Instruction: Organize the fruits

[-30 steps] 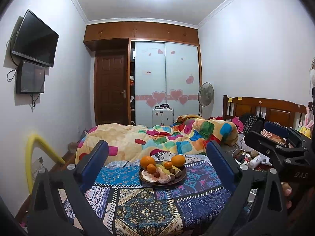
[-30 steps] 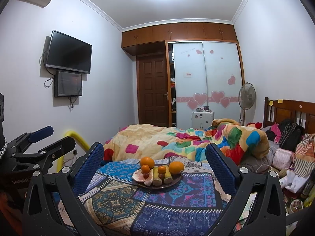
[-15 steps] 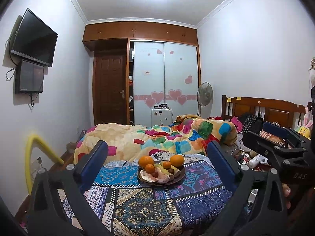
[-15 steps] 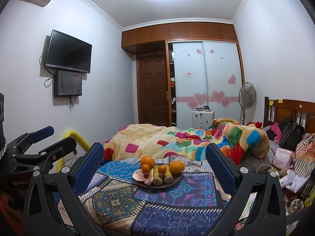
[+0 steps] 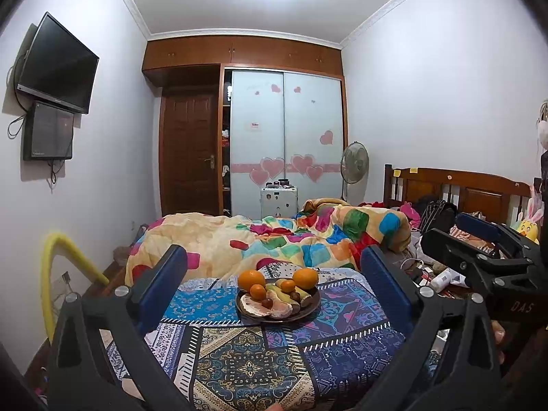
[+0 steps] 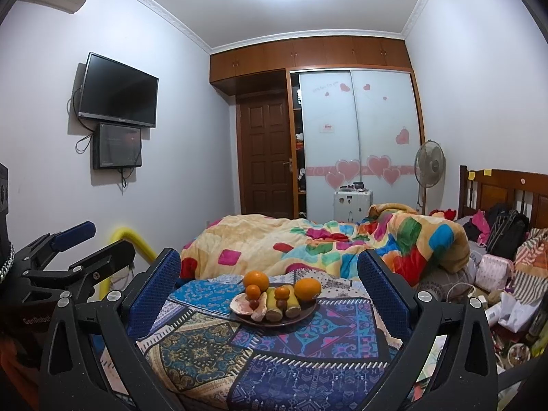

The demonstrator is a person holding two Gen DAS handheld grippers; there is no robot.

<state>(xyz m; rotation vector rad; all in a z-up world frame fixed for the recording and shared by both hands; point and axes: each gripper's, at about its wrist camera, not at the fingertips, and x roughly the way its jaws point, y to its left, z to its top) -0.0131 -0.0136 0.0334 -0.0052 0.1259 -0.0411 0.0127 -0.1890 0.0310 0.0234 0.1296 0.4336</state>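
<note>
Both claws, left gripper (image 5: 274,274) and right gripper (image 6: 270,274), gape empty; fruits sit piled on plate (image 5: 310,308) at frame centre, so any approach should stay slow and level.

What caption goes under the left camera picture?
Open left gripper facing a plate of oranges and other fruit on a patterned cloth.

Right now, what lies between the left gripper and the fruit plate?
Only bare patchwork cloth: in the left wrist view nothing else sits between the open left gripper and the fruit plate. The right wrist view agrees.
</note>
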